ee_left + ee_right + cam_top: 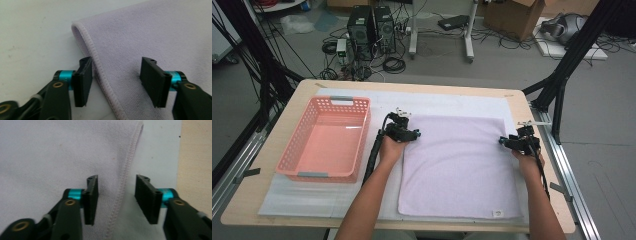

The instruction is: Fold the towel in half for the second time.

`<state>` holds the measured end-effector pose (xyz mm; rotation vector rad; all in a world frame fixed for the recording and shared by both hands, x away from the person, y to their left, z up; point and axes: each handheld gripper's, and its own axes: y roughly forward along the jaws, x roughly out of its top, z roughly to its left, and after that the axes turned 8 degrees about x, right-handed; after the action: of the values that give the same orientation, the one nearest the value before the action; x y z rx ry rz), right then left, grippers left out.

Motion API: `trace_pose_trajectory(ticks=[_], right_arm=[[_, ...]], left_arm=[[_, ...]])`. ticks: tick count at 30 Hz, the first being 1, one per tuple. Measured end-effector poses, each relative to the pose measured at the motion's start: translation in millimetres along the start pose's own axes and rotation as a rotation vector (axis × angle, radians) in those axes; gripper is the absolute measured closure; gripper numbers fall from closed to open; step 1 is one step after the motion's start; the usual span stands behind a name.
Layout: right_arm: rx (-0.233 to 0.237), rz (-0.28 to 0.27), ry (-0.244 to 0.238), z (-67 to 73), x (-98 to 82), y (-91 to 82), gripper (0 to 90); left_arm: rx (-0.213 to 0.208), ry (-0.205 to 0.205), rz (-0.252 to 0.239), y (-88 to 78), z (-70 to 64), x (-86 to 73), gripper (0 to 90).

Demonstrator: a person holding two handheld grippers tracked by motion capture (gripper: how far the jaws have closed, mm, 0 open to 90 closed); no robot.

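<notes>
With the lilac towel (459,167) lying flat on the worktop (282,112), the left tool (115,80) and right tool (117,198) straddled its far side hems unclamped, so a shallow bite might have let either edge slip free.

One towel (459,167), one basket (328,137) (pink), two tools: left (408,131), right (512,141).

A pink basket (324,137) sat on the left side of the wooden table (532,150), on a thin white mat (302,197). Behind the table, on the grey floor, stood two black computer boxes (372,32), lots of tangled cables (392,64) and a brown cardboard box (514,17).
</notes>
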<state>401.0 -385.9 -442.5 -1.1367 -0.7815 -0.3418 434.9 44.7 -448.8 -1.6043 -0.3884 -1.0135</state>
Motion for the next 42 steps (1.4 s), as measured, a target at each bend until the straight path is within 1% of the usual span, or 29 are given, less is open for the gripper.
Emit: trace_pose_trajectory(ticks=[1,2,3,4,5,7,8,9,10,11,12,13,15,16,18,20,21,23,24,26,29,30,31,33,35,36,39,40,42], right_arm=[[0.017,0.0,0.001,-0.1,-0.1,0.3,64.5],[0.022,-0.001,-0.007,-0.2,0.1,0.7,69.3],[0.036,0.001,0.003,0.2,0.3,0.8,75.5],[0.049,0.001,0.009,0.4,0.8,1.1,80.6],[0.056,0.003,0.016,1.5,1.0,1.2,82.4],[0.066,0.006,0.026,-0.1,2.4,-0.2,84.6],[0.071,0.0,0.036,-1.5,2.8,-1.5,84.9],[0.073,-0.032,0.048,-3.2,3.0,-4.3,85.1],[0.086,-0.068,0.067,-4.3,3.6,-8.6,85.2],[0.098,-0.108,0.076,-4.9,4.6,-12.6,85.3],[0.106,-0.136,0.071,-4.5,5.8,-15.8,85.3],[0.106,-0.149,0.059,-3.7,6.7,-18.6,85.3],[0.117,-0.163,0.061,-3.4,6.9,-24.0,85.3],[0.129,-0.176,0.069,-3.3,6.4,-27.5,85.2],[0.147,-0.206,0.058,-1.5,5.1,-35.2,85.1],[0.153,-0.22,0.029,1.2,2.9,-43.5,85.0],[0.165,-0.228,0.028,2.4,1.0,-47.2,84.9],[0.173,-0.229,0.008,4.1,-3.6,-53.0,84.6],[0.174,-0.217,0.003,5.3,-6.3,-55.9,84.4],[0.186,-0.22,-0.007,7.1,-11.9,-60.7,84.4],[0.197,-0.223,-0.02,13.4,-19.9,-68.7,84.3],[0.198,-0.225,-0.033,14.8,-22.3,-71.1,84.3],[0.2,-0.225,-0.037,16.6,-24.7,-73.7,84.3],[0.209,-0.226,-0.048,19.0,-30.4,-79.0,84.2],[0.216,-0.222,-0.055,21.9,-36.5,-83.4,84.2],[0.224,-0.218,-0.058,23.2,-39.9,-85.3,84.1],[0.23,-0.195,-0.073,25.6,-49.6,-88.8,83.7],[0.229,-0.187,-0.081,25.9,-52.8,-89.0,83.6],[0.229,-0.176,-0.084,27.2,-59.3,-89.7,83.7]], left_arm=[[0.004,-0.007,-0.005,0.0,1.4,-0.1,53.7],[-0.011,-0.016,-0.008,0.0,3.2,-0.3,61.5],[-0.053,-0.036,-0.011,0.3,5.1,-0.7,71.3],[-0.073,-0.066,-0.01,1.2,5.5,-1.3,82.1],[-0.085,-0.076,-0.007,1.4,7.8,-1.4,82.5],[-0.113,-0.127,-0.012,1.0,13.2,-2.0,83.4],[-0.124,-0.163,-0.024,-0.4,16.3,-1.6,83.5],[-0.133,-0.186,-0.044,-3.5,19.0,-0.3,83.6],[-0.141,-0.206,-0.077,-7.4,20.9,1.8,83.7],[-0.145,-0.213,-0.11,-12.0,22.0,4.4,83.7],[-0.146,-0.215,-0.14,-16.7,22.7,6.8,83.8],[-0.154,-0.223,-0.165,-20.7,23.6,8.5,83.8],[-0.179,-0.243,-0.181,-27.0,26.0,9.7,83.7],[-0.186,-0.239,-0.183,-29.6,26.7,9.6,83.7],[-0.206,-0.236,-0.174,-35.5,26.9,9.1,83.6],[-0.218,-0.224,-0.169,-41.6,25.2,9.5,83.3],[-0.226,-0.226,-0.173,-45.3,23.7,9.0,83.1],[-0.247,-0.237,-0.166,-51.3,22.9,6.4,83.1],[-0.252,-0.238,-0.165,-54.4,22.6,4.3,83.1],[-0.266,-0.246,-0.171,-60.7,21.4,-1.2,83.1],[-0.285,-0.246,-0.182,-71.1,19.4,-9.7,83.1],[-0.294,-0.238,-0.172,-74.7,18.5,-12.0,83.1],[-0.294,-0.214,-0.167,-78.2,17.1,-13.7,82.9],[-0.305,-0.206,-0.183,-85.9,14.8,-18.6,82.9],[-0.302,-0.187,-0.184,-92.6,12.1,-24.0,82.9],[-0.304,-0.175,-0.182,-94.9,10.7,-27.2,82.8],[-0.311,-0.161,-0.178,-100.5,6.5,-38.3,82.7],[-0.315,-0.151,-0.168,-102.2,5.8,-41.5,82.7],[-0.316,-0.142,-0.175,-105.9,3.5,-49.9,82.6]])
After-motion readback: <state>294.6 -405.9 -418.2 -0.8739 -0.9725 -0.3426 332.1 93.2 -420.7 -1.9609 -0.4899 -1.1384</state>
